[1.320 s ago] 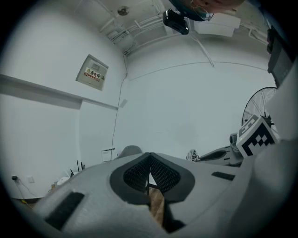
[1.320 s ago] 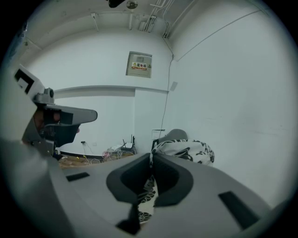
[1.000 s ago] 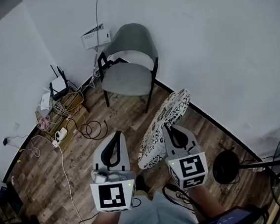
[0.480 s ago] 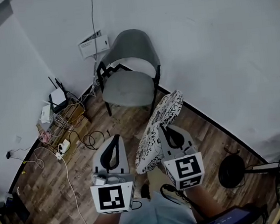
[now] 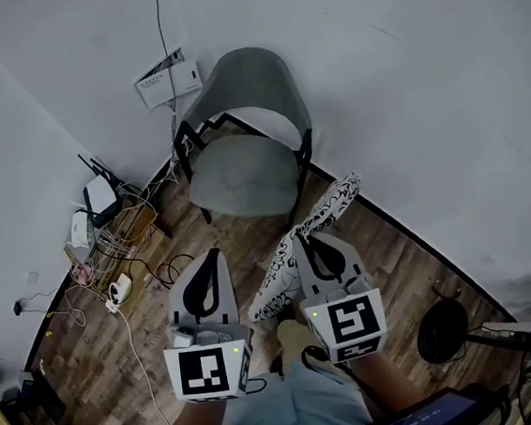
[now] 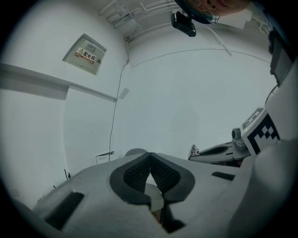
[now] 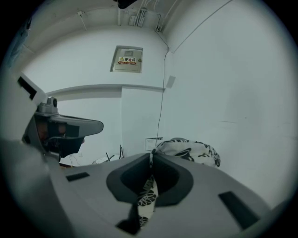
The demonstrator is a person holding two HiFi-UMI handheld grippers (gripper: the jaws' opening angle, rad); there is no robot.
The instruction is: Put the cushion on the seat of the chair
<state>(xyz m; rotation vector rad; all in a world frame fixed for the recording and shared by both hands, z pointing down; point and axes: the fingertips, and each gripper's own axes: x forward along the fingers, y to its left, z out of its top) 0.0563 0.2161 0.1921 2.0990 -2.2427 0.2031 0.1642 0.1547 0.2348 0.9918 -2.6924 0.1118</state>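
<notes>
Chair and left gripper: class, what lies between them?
Only bare floor, as the head view shows, between the left gripper and the chair. The cushion hangs to the right; cables lie to the left.

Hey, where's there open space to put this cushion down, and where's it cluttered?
The chair seat is bare, bordered by its backrest. Bare floor lies in front of it, up to the cushion clamped in the right gripper. Crowded: the router and cable tangle at left; the fan base at right.
</notes>
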